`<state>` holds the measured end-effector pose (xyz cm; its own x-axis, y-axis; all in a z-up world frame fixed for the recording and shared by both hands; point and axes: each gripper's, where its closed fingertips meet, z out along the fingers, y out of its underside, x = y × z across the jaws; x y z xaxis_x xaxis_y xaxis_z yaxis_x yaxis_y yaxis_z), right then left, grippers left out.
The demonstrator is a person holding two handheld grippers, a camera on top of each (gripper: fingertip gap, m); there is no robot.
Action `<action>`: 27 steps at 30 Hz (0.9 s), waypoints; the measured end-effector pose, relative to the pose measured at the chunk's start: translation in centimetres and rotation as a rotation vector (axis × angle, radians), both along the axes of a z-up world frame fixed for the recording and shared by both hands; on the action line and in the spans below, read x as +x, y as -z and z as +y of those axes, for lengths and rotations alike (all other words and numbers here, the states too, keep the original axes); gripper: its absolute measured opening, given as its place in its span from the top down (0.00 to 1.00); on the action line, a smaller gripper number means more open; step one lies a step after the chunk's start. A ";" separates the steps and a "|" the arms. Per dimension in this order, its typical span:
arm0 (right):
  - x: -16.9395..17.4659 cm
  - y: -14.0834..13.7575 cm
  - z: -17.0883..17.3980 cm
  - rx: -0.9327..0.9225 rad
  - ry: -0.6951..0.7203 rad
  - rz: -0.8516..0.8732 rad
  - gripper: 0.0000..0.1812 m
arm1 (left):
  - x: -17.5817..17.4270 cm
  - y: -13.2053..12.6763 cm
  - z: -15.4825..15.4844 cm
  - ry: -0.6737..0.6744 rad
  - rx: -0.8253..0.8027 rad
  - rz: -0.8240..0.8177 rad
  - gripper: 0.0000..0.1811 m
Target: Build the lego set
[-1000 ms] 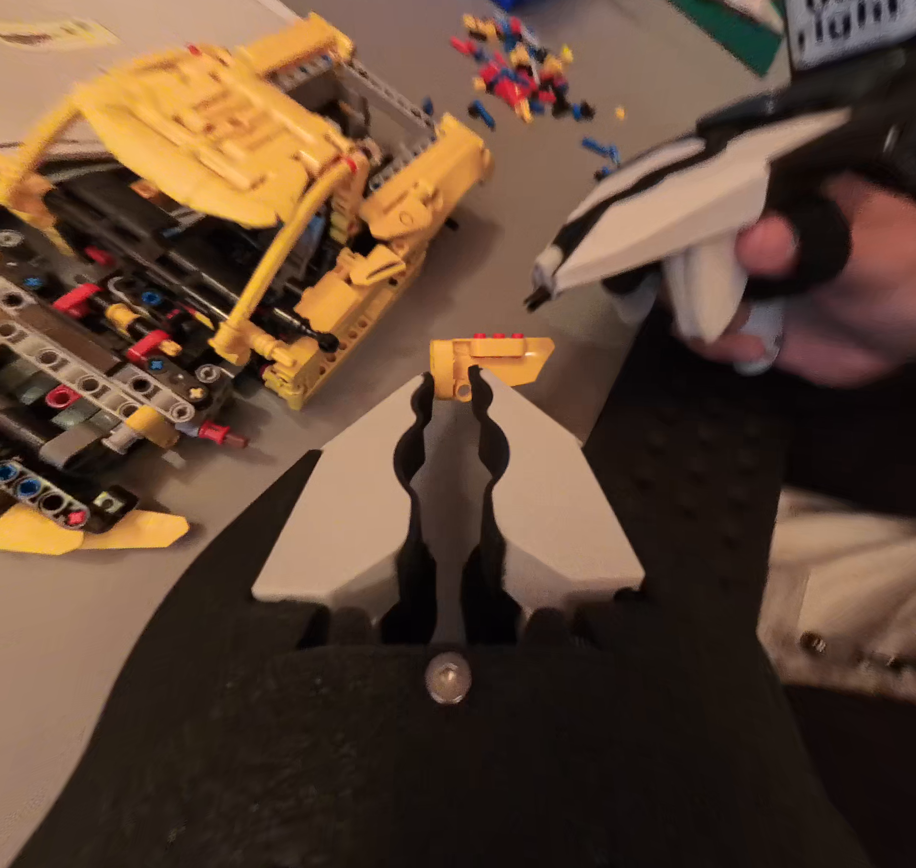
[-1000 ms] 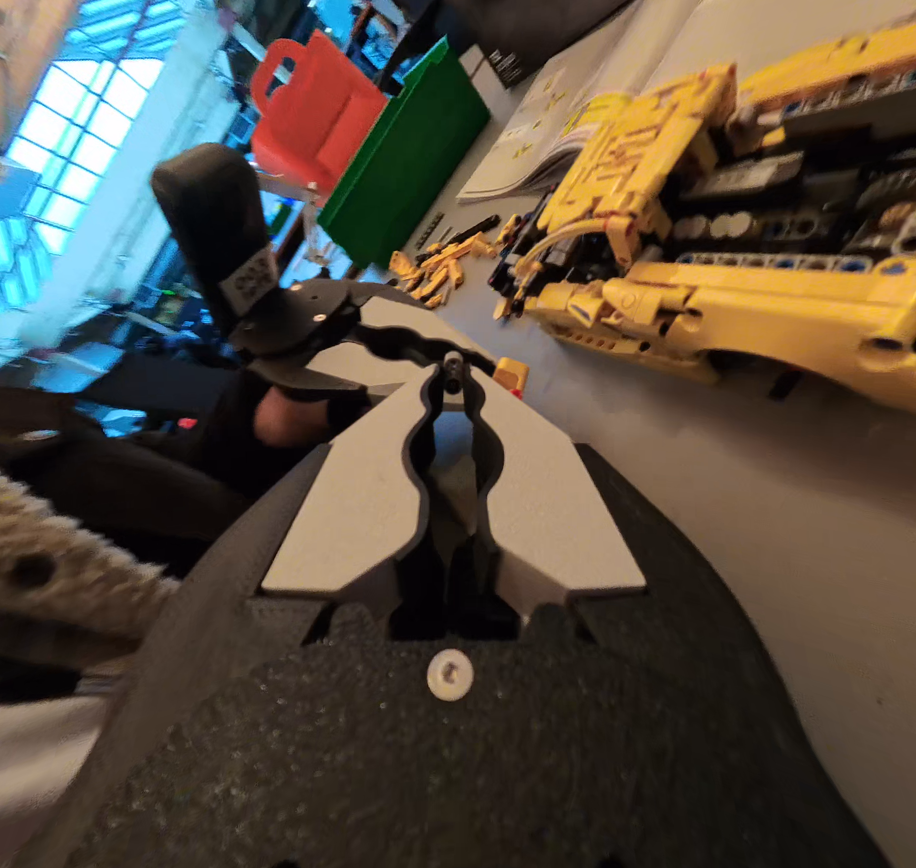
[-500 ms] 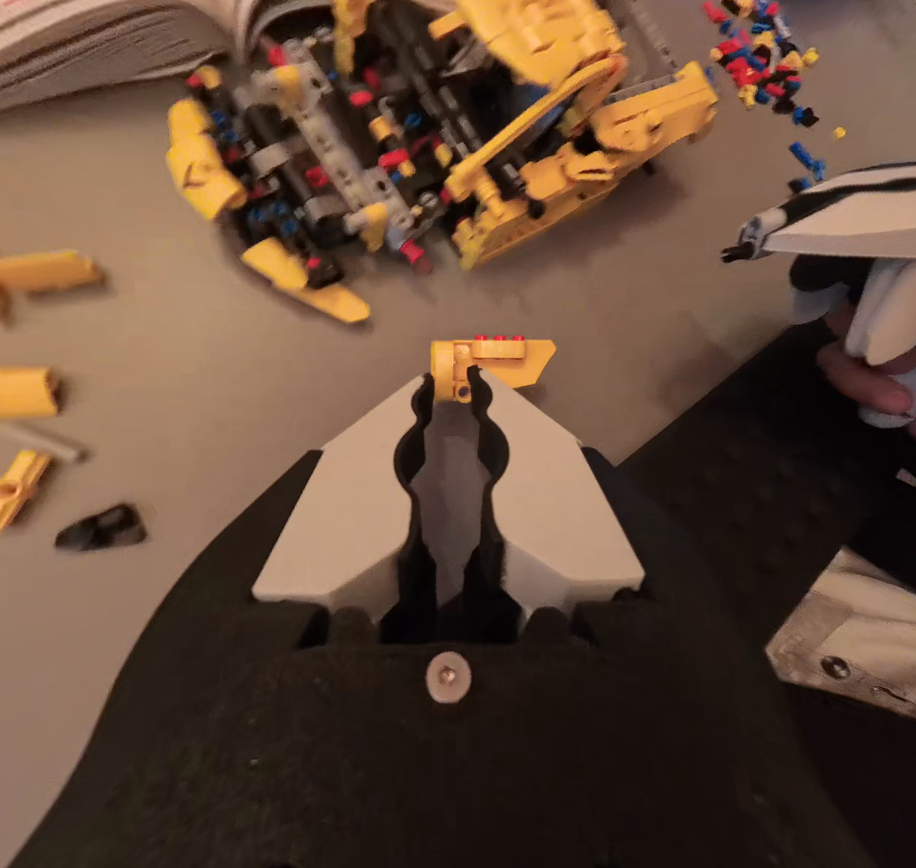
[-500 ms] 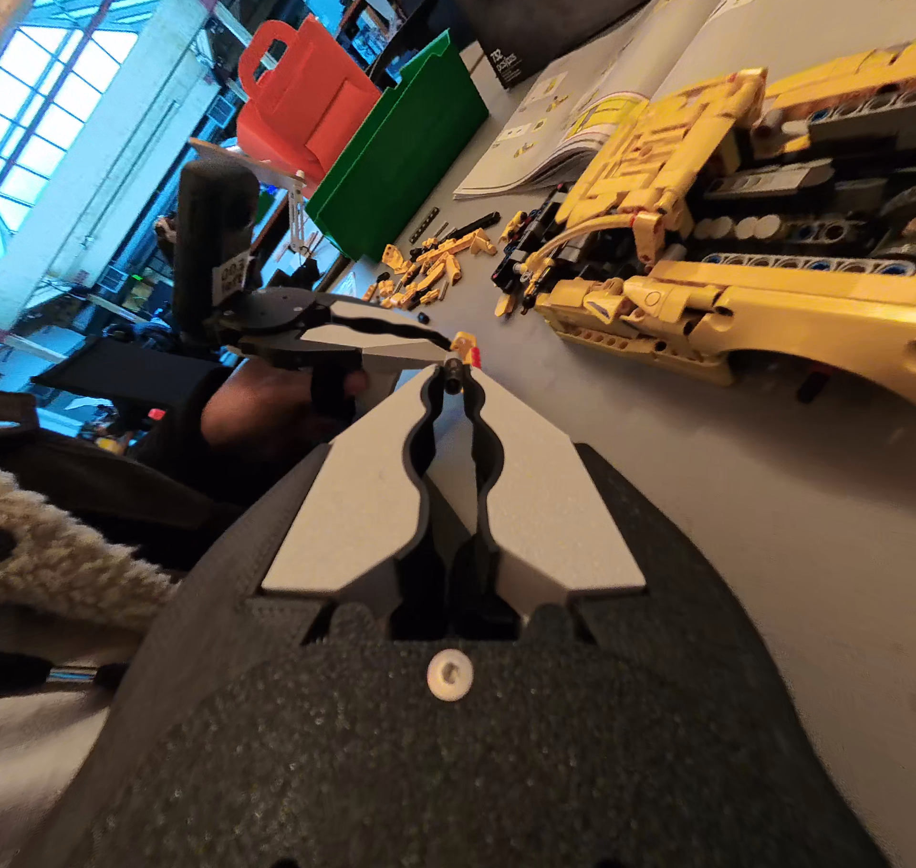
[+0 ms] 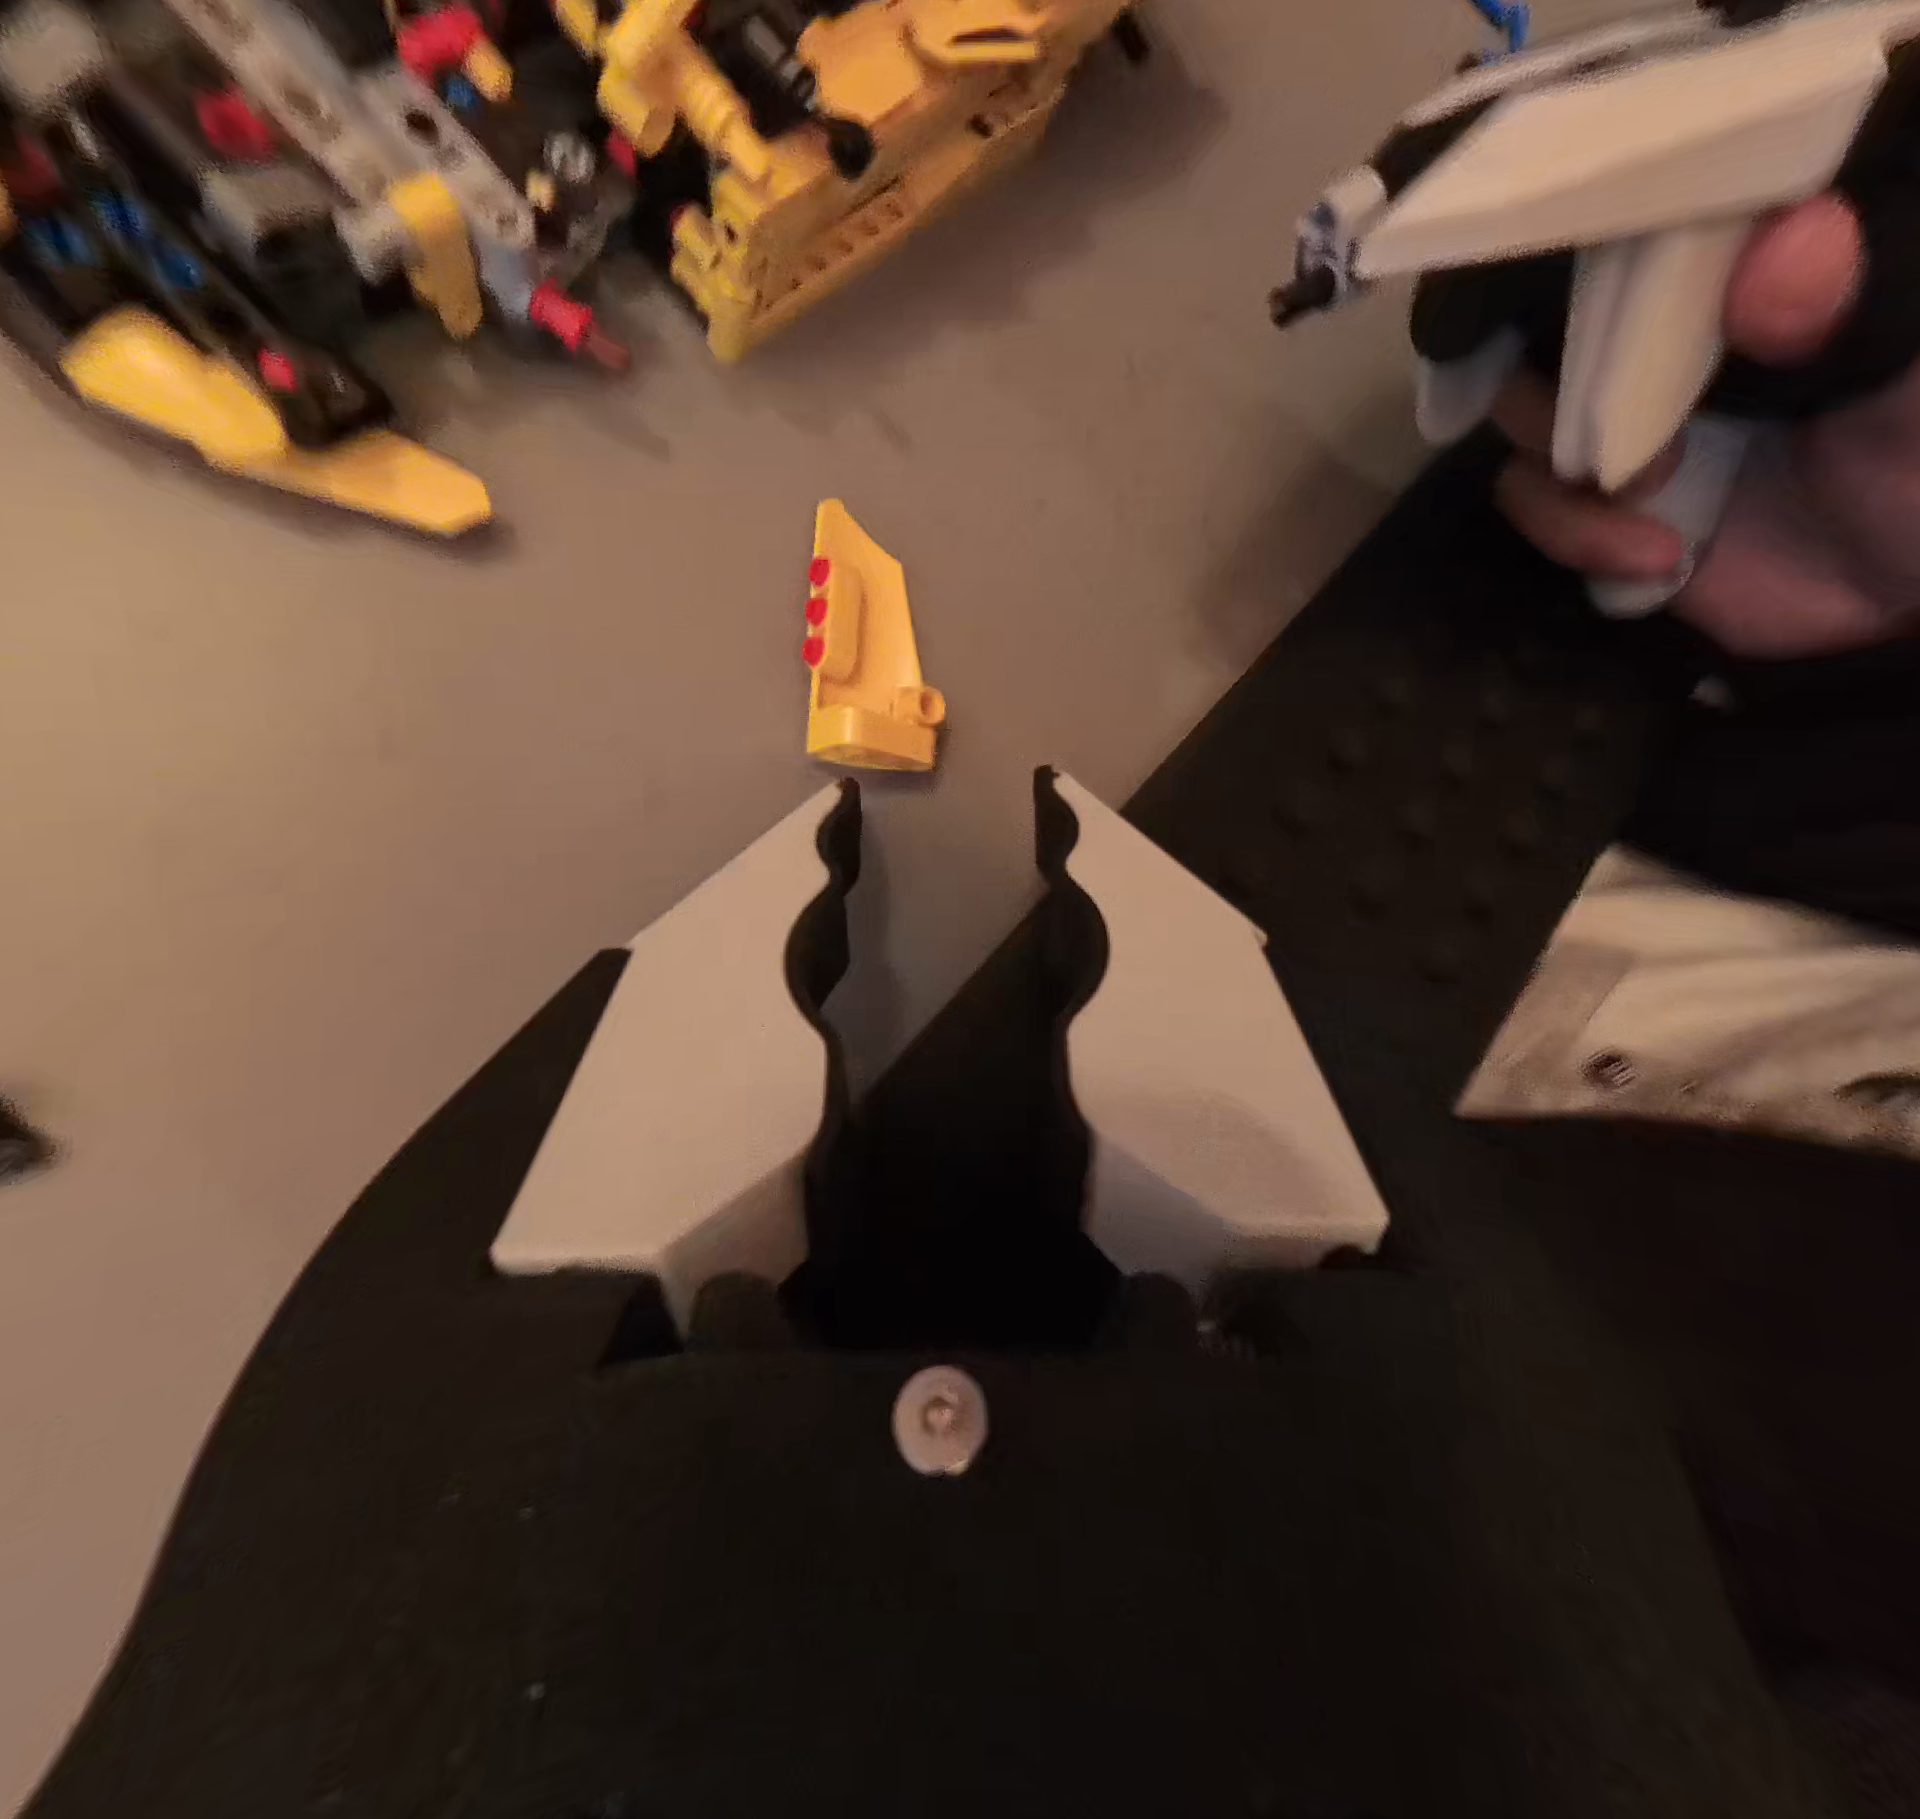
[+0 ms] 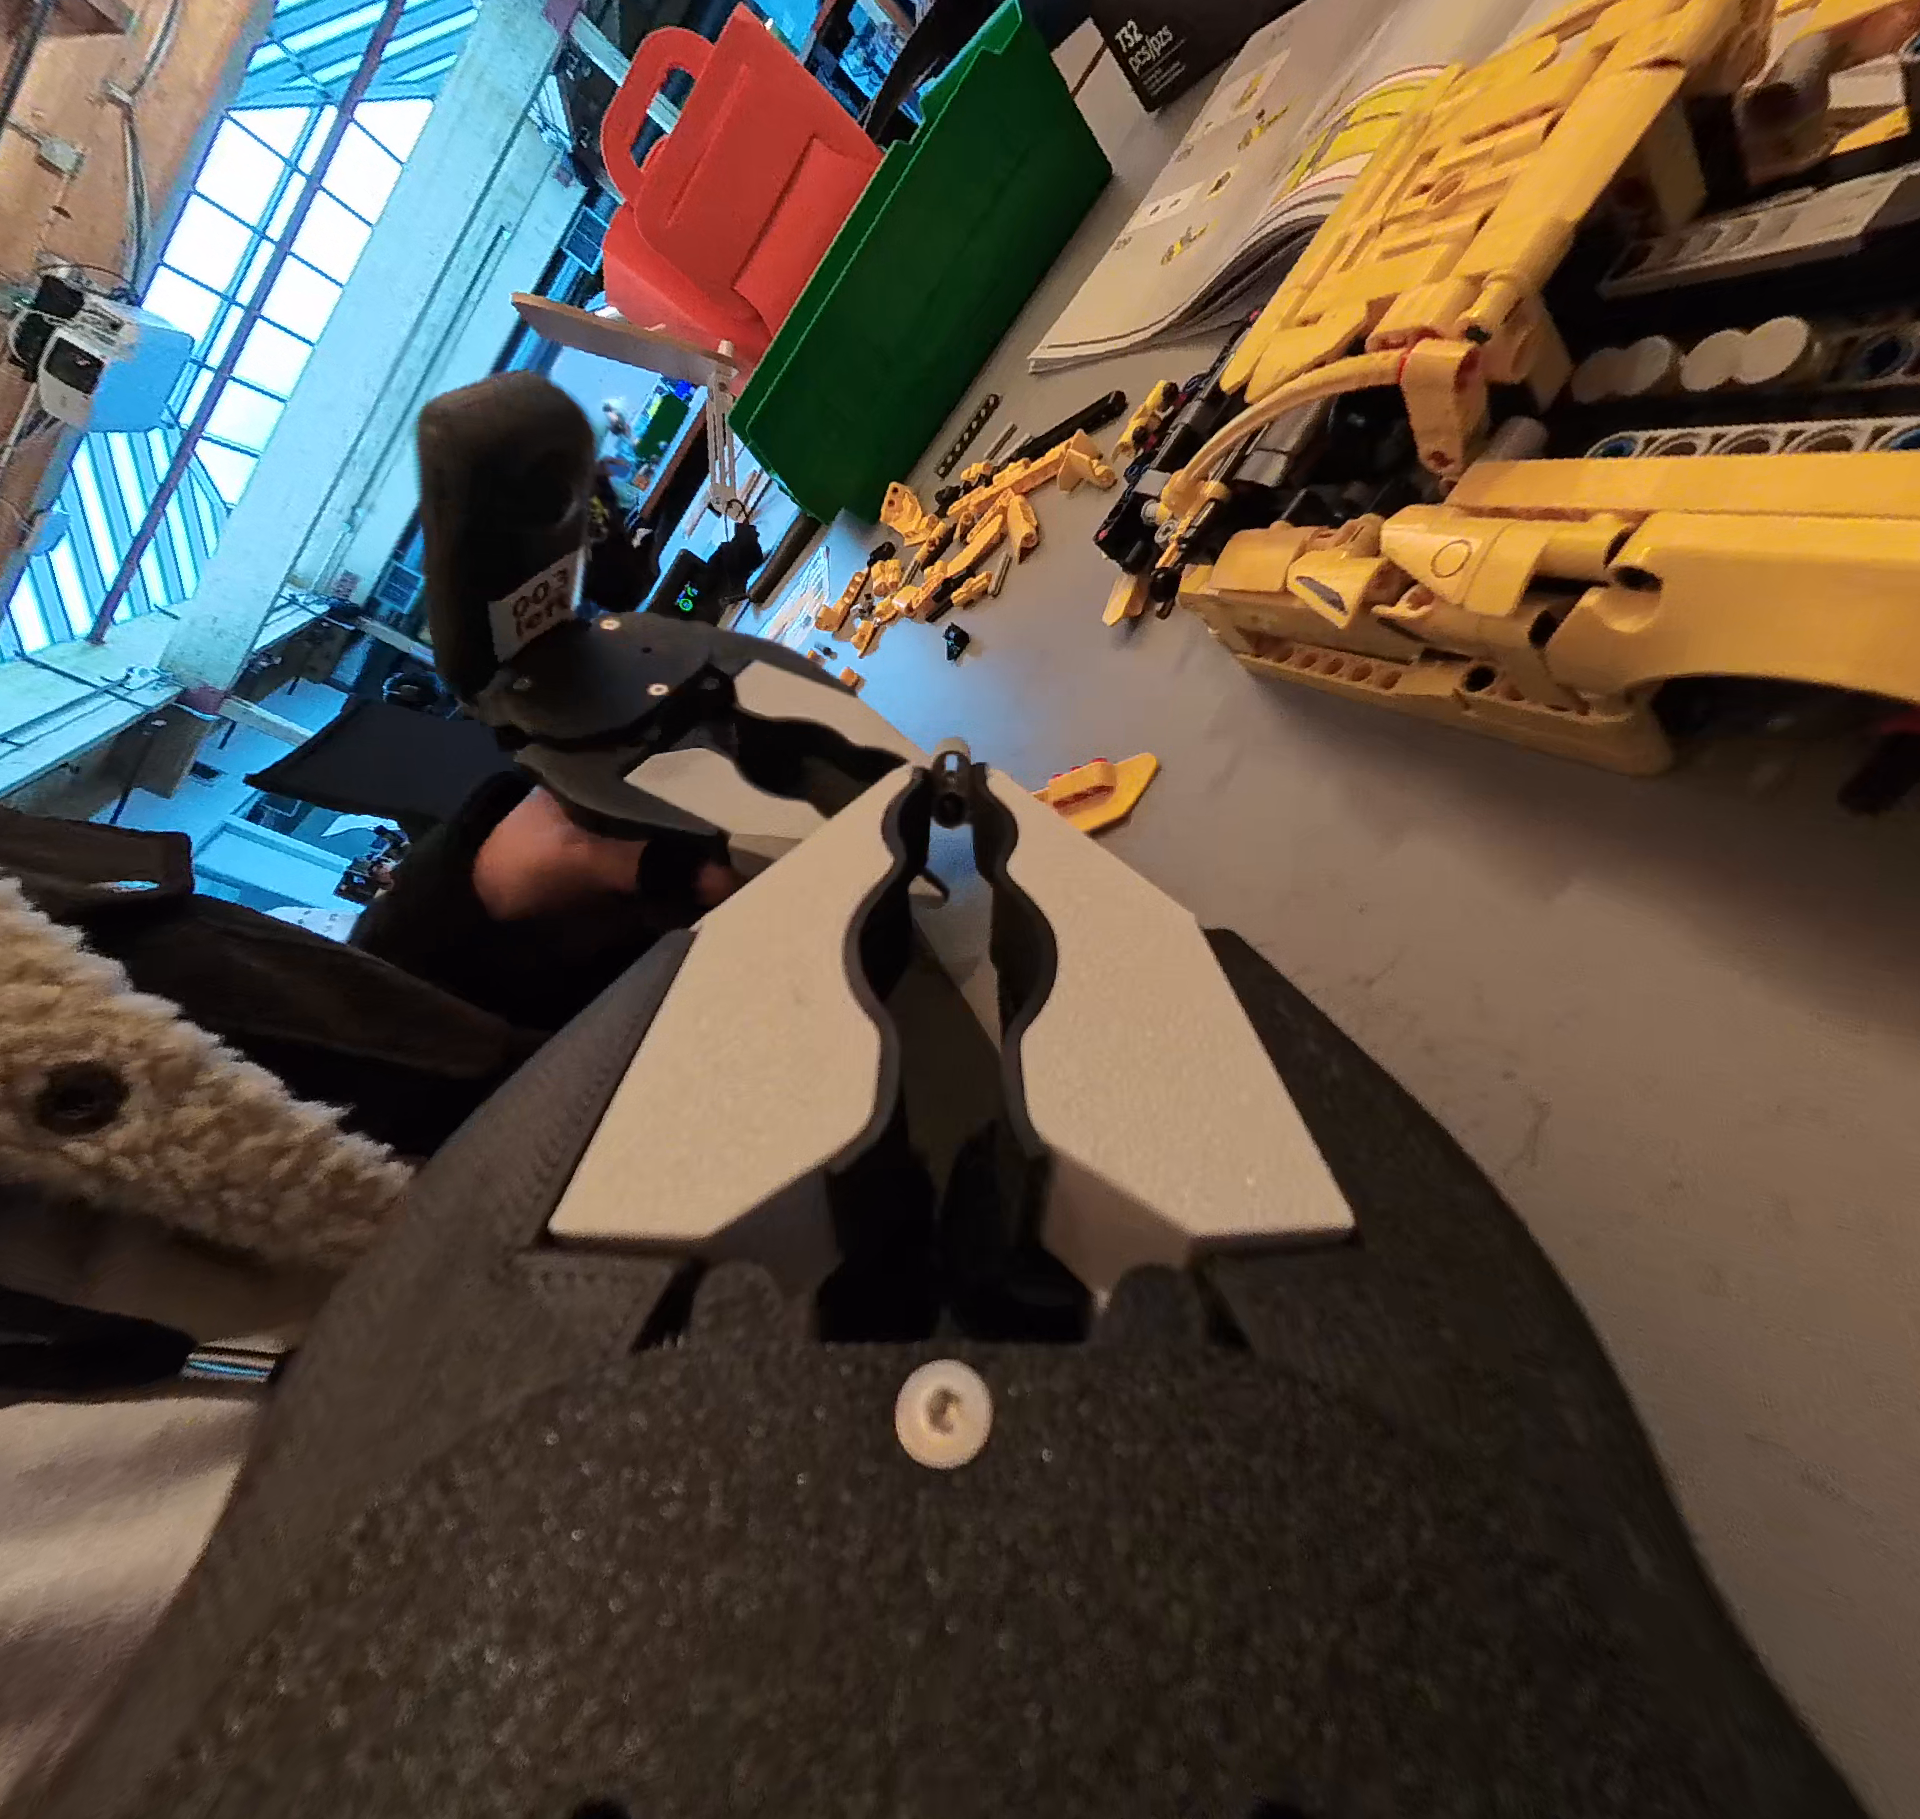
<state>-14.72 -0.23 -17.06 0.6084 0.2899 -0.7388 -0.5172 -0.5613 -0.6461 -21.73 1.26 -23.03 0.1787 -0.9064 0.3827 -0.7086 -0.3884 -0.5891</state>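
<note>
My left gripper (image 5: 948, 790) is open and empty. Just ahead of its tips a small yellow panel piece with red pins (image 5: 864, 639) lies on the grey table (image 5: 312, 730); it also shows in the right wrist view (image 6: 1099, 790). My right gripper (image 6: 948, 793) is shut on a small black pin (image 6: 950, 780) and hovers above the table near the left gripper (image 6: 727, 730). In the left wrist view it appears at the upper right (image 5: 1314, 278). The large yellow and black lego car (image 5: 790, 107) stands farther back on the table, also in the right wrist view (image 6: 1538, 481).
A green bin (image 6: 935, 242) and a red bin (image 6: 727, 180) stand at the far table edge beside an open instruction booklet (image 6: 1226, 211). Loose yellow and black pieces (image 6: 956, 543) lie near them. A black mat (image 5: 1455, 813) lies at the right. A hand (image 5: 1787, 335) holds the right gripper.
My left gripper has opened and let go of the yellow panel piece, which now lies on the table turned lengthwise ahead of the tips. The right gripper stays shut on its pin.
</note>
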 end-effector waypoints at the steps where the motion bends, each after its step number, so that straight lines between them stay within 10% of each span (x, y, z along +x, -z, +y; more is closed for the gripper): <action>1: 0.1 0.0 0.0 0.002 0.002 0.004 0.97 | -0.3 -0.1 0.6 0.049 0.103 -0.017 0.81; 11: 0.4 -0.3 0.0 0.017 0.009 0.045 0.97 | 1.2 0.5 1.6 0.128 0.378 0.008 0.76; 27: -4.0 4.2 2.4 -0.228 -0.260 -0.063 0.97 | 1.3 1.4 1.2 0.349 0.364 -0.016 0.86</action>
<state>-18.67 2.21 -21.29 0.5823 0.2729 -0.7658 -0.3009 -0.8027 -0.5149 -20.40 2.43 -24.42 -0.1617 -0.9864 0.0305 -0.7494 0.1026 -0.6541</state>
